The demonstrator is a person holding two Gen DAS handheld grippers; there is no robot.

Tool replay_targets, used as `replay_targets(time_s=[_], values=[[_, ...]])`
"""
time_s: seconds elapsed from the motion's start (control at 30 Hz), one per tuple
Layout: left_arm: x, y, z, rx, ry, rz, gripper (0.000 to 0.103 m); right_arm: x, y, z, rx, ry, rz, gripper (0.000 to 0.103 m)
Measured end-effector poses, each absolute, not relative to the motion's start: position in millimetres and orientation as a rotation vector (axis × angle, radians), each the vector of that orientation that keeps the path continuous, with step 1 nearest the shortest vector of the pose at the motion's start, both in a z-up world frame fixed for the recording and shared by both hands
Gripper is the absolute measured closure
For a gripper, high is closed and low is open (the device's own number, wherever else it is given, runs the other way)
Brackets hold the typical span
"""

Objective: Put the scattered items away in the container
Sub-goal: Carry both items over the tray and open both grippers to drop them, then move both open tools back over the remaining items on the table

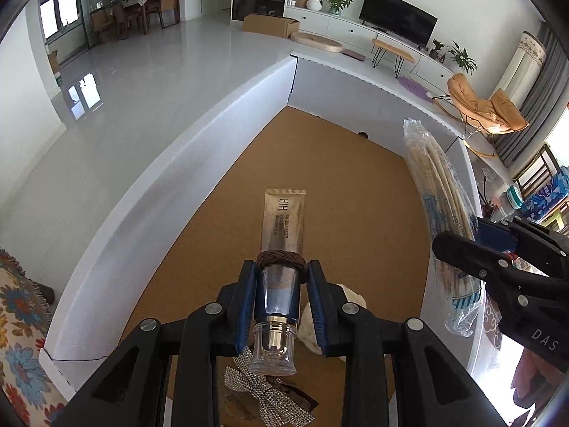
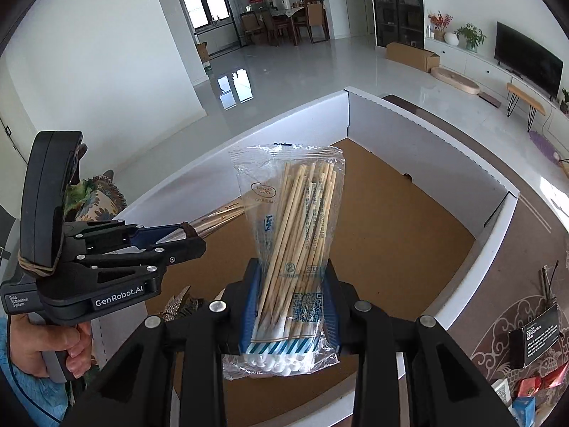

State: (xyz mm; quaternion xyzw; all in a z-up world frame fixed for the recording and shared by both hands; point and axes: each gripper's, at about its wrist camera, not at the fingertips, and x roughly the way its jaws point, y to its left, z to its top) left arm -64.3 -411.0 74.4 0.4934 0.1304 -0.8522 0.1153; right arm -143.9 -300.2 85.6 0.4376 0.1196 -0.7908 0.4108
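Note:
My left gripper [image 1: 281, 270] is shut on a beige cosmetic tube [image 1: 284, 217] with a clear cap, just behind a brown hair tie looped round it. The tube hangs over the brown floor of the white box [image 1: 177, 163]. My right gripper [image 2: 293, 270] is shut on a clear bag of wooden cotton swabs [image 2: 302, 213], held upright above the box [image 2: 409, 135]. In the right wrist view the left gripper [image 2: 192, 236] sits at the left with the tube [image 2: 220, 217] sticking out. The right gripper [image 1: 462, 245] and the bag [image 1: 437, 192] show at the right edge of the left wrist view.
A rhinestone bow [image 1: 256, 388], a dark hair clip and a white item lie in the box's near end. To the right, on a patterned mat, are a black carton [image 2: 537, 334] and red packets [image 2: 533, 384]. A person's hand [image 2: 46, 341] grips the left handle.

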Motion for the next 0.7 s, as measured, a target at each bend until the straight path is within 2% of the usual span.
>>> replay_targets(time_s=[0.07, 0.1, 0.13, 0.17, 0.2, 0.27, 0.3, 0.4, 0.5, 0.7], values=[[-67.3, -411.0, 69.2, 1.469, 0.374, -2.464, 0.073, -147.4, -303.5, 78.1, 1.114, 0.283, -1.999, 0.068], [-68.2, -411.4, 66.9, 1.480, 0.371, -2.446, 0.071, -150.6, -302.6, 74.4, 1.127, 0.267, -2.002, 0.063], [-69.4, -411.5, 65.1, 1.487, 0.373, -2.439, 0.069, -153.2, -302.9, 71.0, 1.143, 0.250, -2.004, 0.053], [-69.0, -411.2, 64.7, 1.486, 0.376, -2.440, 0.058, -155.1, -301.5, 69.1, 1.155, 0.232, -2.011, 0.017], [-67.5, -410.1, 65.6, 1.475, 0.374, -2.445, 0.046, -155.8, -299.5, 69.1, 1.152, 0.216, -2.018, 0.001], [-64.9, -405.4, 69.6, 1.427, 0.345, -2.461, 0.032, -156.3, -293.3, 73.4, 1.119, 0.188, -2.025, 0.001], [-63.8, -402.6, 71.5, 1.407, 0.331, -2.466, 0.031, -156.2, -290.6, 75.4, 1.108, 0.188, -2.028, 0.001], [-58.0, -391.3, 81.5, 1.363, 0.320, -2.496, 0.031, -154.2, -277.3, 82.9, 1.086, 0.190, -2.059, 0.000], [-46.7, -364.4, 102.5, 1.292, 0.251, -2.550, 0.031, -147.8, -244.8, 92.1, 1.038, 0.114, -2.107, 0.000], [-20.9, -255.8, 148.0, 1.208, 0.140, -2.779, 0.029, -113.1, -125.6, 89.1, 0.947, 0.029, -2.280, 0.000]])
